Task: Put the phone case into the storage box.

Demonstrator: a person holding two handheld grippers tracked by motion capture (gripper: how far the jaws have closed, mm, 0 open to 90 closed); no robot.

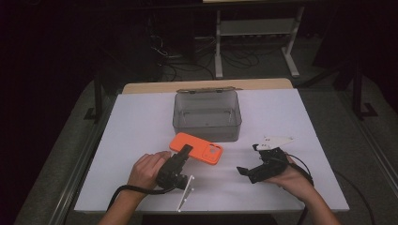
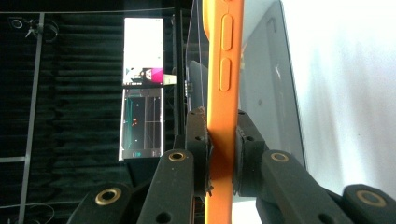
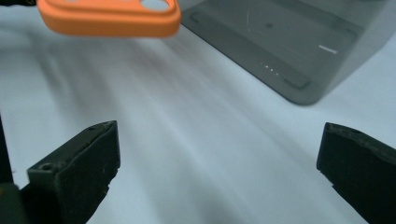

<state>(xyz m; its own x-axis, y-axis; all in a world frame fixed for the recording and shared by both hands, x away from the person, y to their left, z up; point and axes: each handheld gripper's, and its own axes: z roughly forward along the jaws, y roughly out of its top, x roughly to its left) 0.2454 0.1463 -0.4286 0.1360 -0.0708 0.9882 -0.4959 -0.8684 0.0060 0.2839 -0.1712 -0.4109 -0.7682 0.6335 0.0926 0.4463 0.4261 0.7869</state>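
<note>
Gripping the orange case [image 1: 197,148] by one end, the left gripper [image 1: 184,152] is holding it just in front of the grey box [image 1: 207,116], with the camera-cutout end pointing toward the person's right; in the left gripper view the pads [image 2: 198,135] are pressing on both flat faces of the case [image 2: 225,84], which is running edge-on between them, side buttons showing; the case seems to be lifted slightly off the white table [image 1: 141,126], though how far off is hard to tell. The right gripper [image 1: 248,164] is sitting near the table's front edge, well apart from the case, its jaws standing wide with nothing between them; in the right gripper view the cutout end of the case [image 3: 109,17] is lying ahead and to one side, the box [image 3: 280,42] beyond it.

The step in hand looks like carrying the case toward the box, or offering its free end to the other gripper; which of the two is not settled by what is showing. If the box is the goal, the next move is calling for a lift over the near wall, then a tilt so the case is dropping flat inside before the pads are letting go; if a handover, the right gripper is needing to line up with the cutout end and close on it first.
</note>
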